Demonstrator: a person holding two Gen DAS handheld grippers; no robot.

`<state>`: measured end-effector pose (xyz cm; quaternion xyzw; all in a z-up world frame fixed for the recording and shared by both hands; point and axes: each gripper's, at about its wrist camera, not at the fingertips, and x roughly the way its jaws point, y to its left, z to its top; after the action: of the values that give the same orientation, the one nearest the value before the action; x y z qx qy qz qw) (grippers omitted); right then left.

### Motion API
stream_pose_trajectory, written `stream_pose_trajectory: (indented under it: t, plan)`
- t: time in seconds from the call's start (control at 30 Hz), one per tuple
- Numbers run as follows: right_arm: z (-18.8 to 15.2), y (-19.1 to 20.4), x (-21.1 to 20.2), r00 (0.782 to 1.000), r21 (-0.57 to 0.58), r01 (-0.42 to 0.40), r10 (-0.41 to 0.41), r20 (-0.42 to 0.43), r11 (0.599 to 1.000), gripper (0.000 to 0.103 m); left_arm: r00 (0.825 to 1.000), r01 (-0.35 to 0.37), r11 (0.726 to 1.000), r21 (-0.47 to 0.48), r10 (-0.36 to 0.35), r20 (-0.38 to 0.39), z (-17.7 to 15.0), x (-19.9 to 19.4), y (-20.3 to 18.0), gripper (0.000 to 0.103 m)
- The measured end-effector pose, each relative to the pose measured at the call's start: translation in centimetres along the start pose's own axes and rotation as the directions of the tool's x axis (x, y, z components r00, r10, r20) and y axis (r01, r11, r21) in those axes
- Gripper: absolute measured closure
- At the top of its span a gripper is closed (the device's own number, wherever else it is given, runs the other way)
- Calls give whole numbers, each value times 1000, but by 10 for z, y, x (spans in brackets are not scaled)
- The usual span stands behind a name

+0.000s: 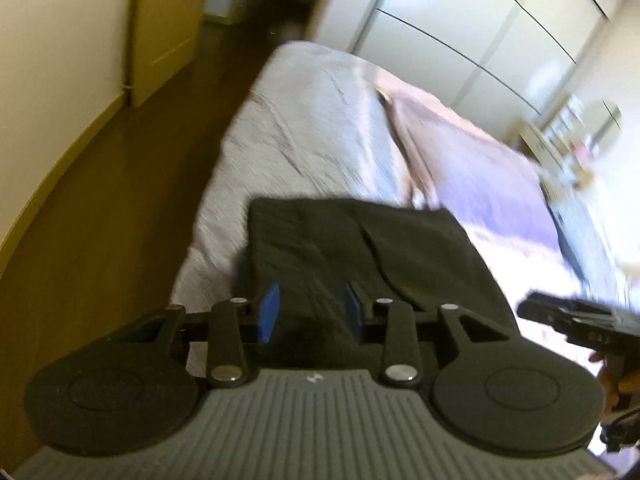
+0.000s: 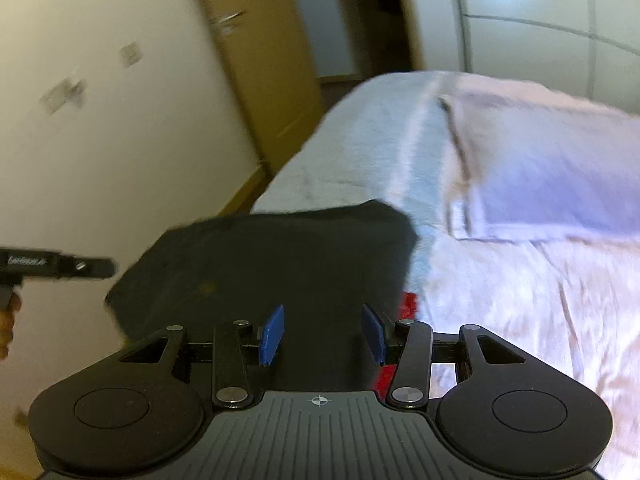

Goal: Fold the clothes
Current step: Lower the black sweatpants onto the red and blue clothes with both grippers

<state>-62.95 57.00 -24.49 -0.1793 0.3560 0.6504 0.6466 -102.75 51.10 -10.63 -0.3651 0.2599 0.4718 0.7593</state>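
A folded black garment (image 1: pixel 360 256) lies flat near the edge of a bed (image 1: pixel 304 120). My left gripper (image 1: pixel 312 312) hovers over its near part, open, its blue pads apart and gripping nothing. In the right wrist view the same black garment (image 2: pixel 272 264) fills the middle, and my right gripper (image 2: pixel 324 334) stands open above it with nothing between the pads. A bit of red fabric (image 2: pixel 408 304) peeks out from under the garment's right edge. Each gripper's body shows at the edge of the other's view, blurred.
The bed has a pale quilted cover and a lilac-pink pillow (image 1: pixel 480 168) beyond the garment. A wooden floor (image 1: pixel 100 220) runs along the bed's left side beside a cream wall. White wardrobe doors (image 1: pixel 480 20) stand behind the bed, and a wooden door (image 2: pixel 260 60) stands past its far end.
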Motion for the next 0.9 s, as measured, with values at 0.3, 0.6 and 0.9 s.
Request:
stream_pose_trajectory:
  t: [0.3,0.6,0.9]
  plan:
    - [-61,25,23,998,-138,38,-44,-40,990,56,994,-108,993,51,110,-29,-50,31,1,71]
    - [-71,26,35,995,-167,80,-88,-41,983,56,987,-163,982,93,163,8,-53,44,-10,70]
    - [-46,26,10,998,-137,61,-65,-22,989,56,989,-139,986,89,135,55,-48,-1,-23,75]
